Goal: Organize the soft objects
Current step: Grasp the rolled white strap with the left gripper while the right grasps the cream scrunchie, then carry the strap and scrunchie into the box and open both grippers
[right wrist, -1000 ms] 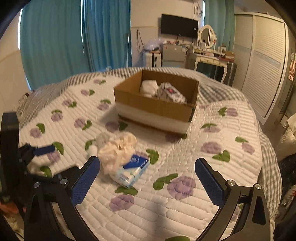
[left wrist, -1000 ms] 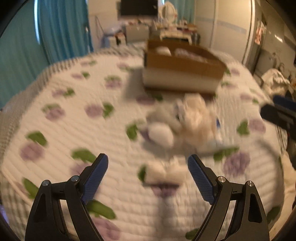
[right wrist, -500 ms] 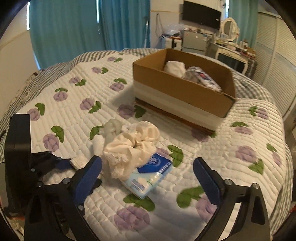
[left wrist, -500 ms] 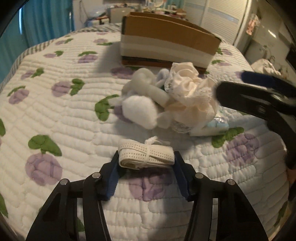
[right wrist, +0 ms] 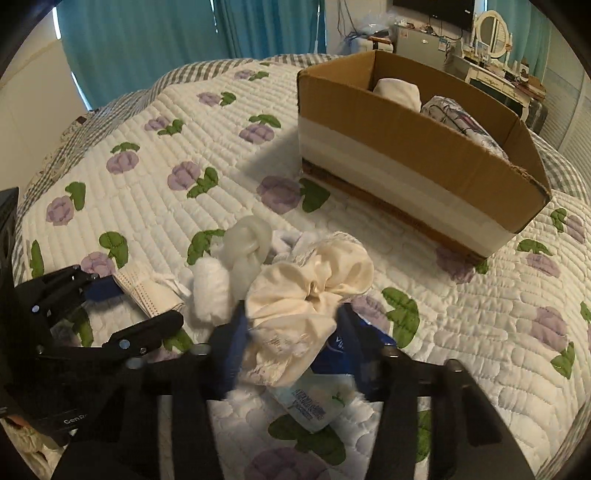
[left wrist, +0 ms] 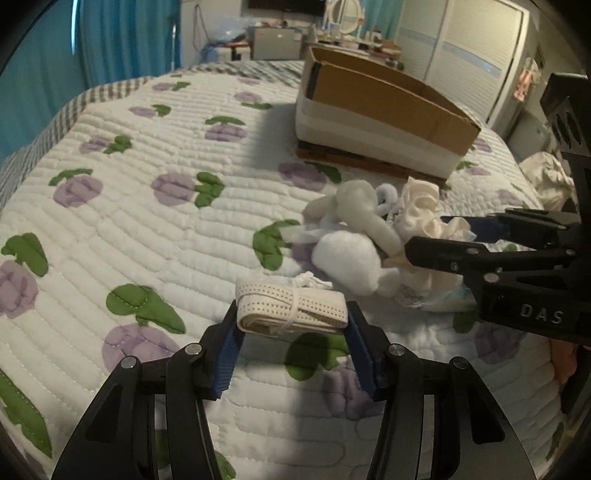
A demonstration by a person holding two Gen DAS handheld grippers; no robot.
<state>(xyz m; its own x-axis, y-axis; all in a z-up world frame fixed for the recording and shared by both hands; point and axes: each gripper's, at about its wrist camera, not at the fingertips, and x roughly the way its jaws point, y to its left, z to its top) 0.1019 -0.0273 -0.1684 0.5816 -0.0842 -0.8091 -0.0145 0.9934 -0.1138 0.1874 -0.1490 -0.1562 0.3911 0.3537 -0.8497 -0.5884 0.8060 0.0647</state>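
My left gripper (left wrist: 291,328) is shut on a folded white face mask (left wrist: 291,308) and holds it just above the quilt; it also shows in the right wrist view (right wrist: 147,290). My right gripper (right wrist: 291,332) is shut on a cream lace cloth bundle (right wrist: 310,284), with a blue tissue pack (right wrist: 317,398) under it. A white cotton ball (left wrist: 347,260) and a pale soft toy (left wrist: 362,210) lie beside the bundle. The cardboard box (right wrist: 417,147) stands behind, holding a white cloth (right wrist: 397,90) and a patterned bundle (right wrist: 458,118).
A white quilt (left wrist: 147,221) with purple flowers and green leaves covers the bed. Teal curtains (right wrist: 166,33), a dresser with mirror (right wrist: 491,26) and wardrobe doors stand beyond the bed. A pile of white laundry (left wrist: 550,177) lies off the right side.
My left gripper closed on the face mask and lifted it slightly. My right gripper moved down to the pile and closed on the cream cloth bundle.
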